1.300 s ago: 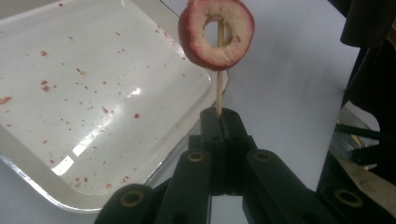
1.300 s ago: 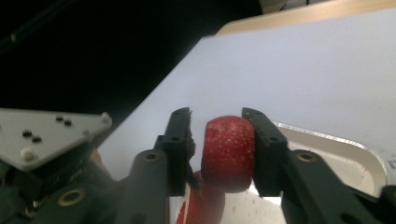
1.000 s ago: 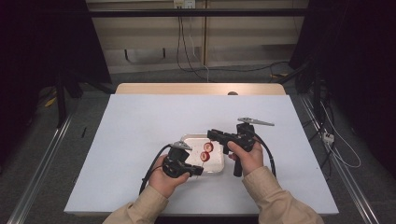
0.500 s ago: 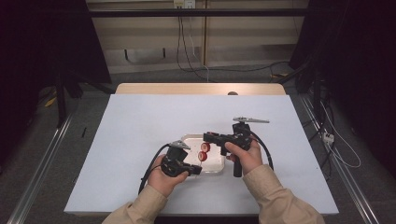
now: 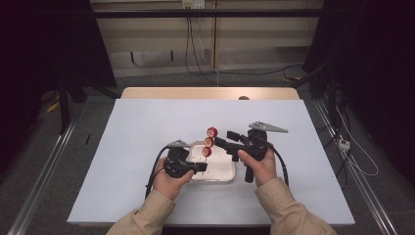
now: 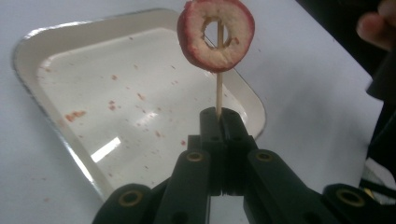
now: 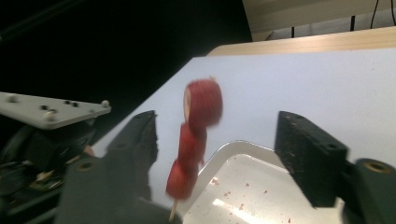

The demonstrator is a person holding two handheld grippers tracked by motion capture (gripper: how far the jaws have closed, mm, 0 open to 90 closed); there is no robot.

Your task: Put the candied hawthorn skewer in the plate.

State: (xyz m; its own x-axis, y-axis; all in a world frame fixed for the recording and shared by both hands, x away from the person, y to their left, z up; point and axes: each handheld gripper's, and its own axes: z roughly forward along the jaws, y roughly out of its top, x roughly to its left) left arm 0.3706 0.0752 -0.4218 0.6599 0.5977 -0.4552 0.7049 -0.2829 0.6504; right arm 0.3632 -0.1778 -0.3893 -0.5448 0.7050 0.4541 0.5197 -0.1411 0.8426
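Left gripper (image 6: 219, 116): jaws clamping the thin wooden skewer (image 6: 218, 88), which is standing over the white metal-rimmed tray (image 6: 60, 135), carrying three red fruit rings (image 5: 209, 142). Right gripper (image 5: 222, 141): jaws just opening, flanking the rings without touching them. White tabletop (image 5: 147, 122) lying beyond.

The fruit slices (image 5: 209, 142) are red-skinned with pale flesh, threaded on a light wooden skewer (image 6: 218, 95). The tray (image 6: 42, 79) is white inside, flecked with red crumbs, its rim silvery. The table cover (image 5: 147, 122) is pale bluish white. Both grippers' jaws are black.
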